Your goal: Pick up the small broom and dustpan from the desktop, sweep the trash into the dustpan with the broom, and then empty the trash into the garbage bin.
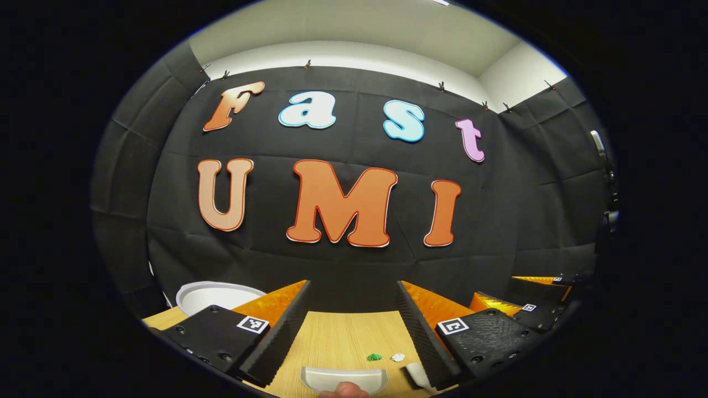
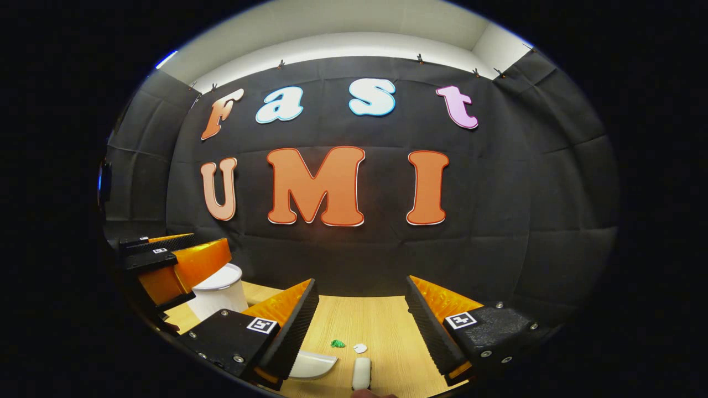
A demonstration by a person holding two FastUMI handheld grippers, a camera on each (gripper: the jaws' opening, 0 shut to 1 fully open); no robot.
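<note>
In the left gripper view, a white garbage bin [image 1: 218,296] stands at the far left corner of the wooden desk [image 1: 343,337], just behind the left gripper's [image 1: 354,326] left finger. That gripper's 2 fingers are spread wide apart with nothing between them, hovering above the desk. Below the gap, at the near edge, lies the pale dustpan [image 1: 344,379], with a fingertip [image 1: 344,391] of a person touching its near side. Right of it sit 2 scraps of trash, a green scrap [image 1: 374,357] and a white scrap [image 1: 398,357], close beside each other. The white broom [image 1: 418,376] shows partly beside the right finger. Farther right, the right gripper [image 1: 520,307] is seen side-on.

In the right gripper view, the left gripper [image 2: 166,260] is at the left, in front of the garbage bin [image 2: 221,296]. The right gripper [image 2: 359,320] is also wide apart, gripping nothing. The dustpan [image 2: 311,365] lies by its left finger, then the green scrap [image 2: 337,344], the white scrap [image 2: 360,348], and the broom [image 2: 361,373] near the desk's [image 2: 365,320] near edge.
</note>
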